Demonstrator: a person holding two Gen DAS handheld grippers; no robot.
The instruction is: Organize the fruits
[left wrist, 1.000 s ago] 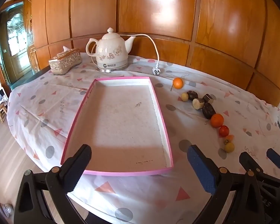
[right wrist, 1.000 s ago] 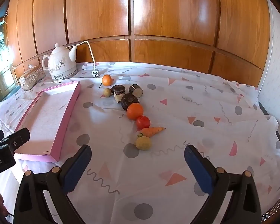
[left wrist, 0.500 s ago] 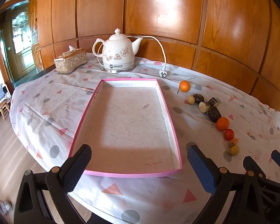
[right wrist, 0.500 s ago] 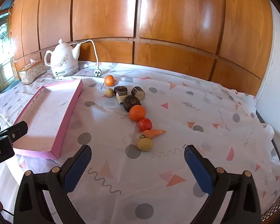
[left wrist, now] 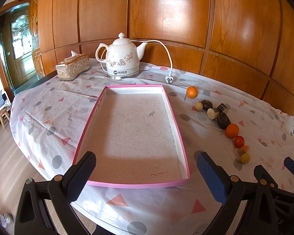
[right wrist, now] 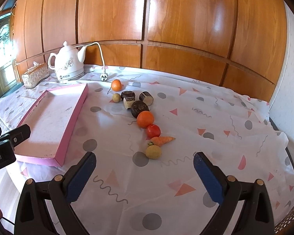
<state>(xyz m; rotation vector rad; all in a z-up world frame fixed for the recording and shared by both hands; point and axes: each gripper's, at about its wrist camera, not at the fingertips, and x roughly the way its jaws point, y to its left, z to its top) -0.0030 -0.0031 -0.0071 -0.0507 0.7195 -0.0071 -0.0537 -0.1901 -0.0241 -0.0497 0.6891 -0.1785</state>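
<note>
Now, as seen from both wrist cams:

Left gripper [left wrist: 145,173]: jaws spread wide, nothing between; poised over near end of pink tray [left wrist: 181,135].
Right gripper [right wrist: 144,173]: jaws spread wide, nothing held; above bare cloth just short of yellow fruit [right wrist: 153,152].
Tray: pink rim, pale speckled floor, no fruit in it; lying lengthwise on tablecloth [right wrist: 215,137], left of the fruit line.
Fruit line: on cloth right of tray, running near to far, well apart from tray's rim.
Nearest: yellow fruit, w/ small carrot [right wrist: 161,140] just behind, touching or nearly so.
Next: red tomato [right wrist: 153,130] touching big orange [right wrist: 145,119].
Mid: dark round piece [right wrist: 139,108] against the orange; behind it a cut pale-faced piece [right wrist: 129,101], another dark piece [right wrist: 128,94], a cut roll [right wrist: 146,98].
Far: small tan fruit [right wrist: 116,97] beside dark pieces; small orange [right wrist: 116,85] farthest, apart from rest.
Back of table: white kettle [left wrist: 122,59] w/ cord, plug [left wrist: 169,79] lying on cloth; tissue box [left wrist: 72,69] left of kettle.
Wall: wood panels [left wrist: 166,19].
</note>
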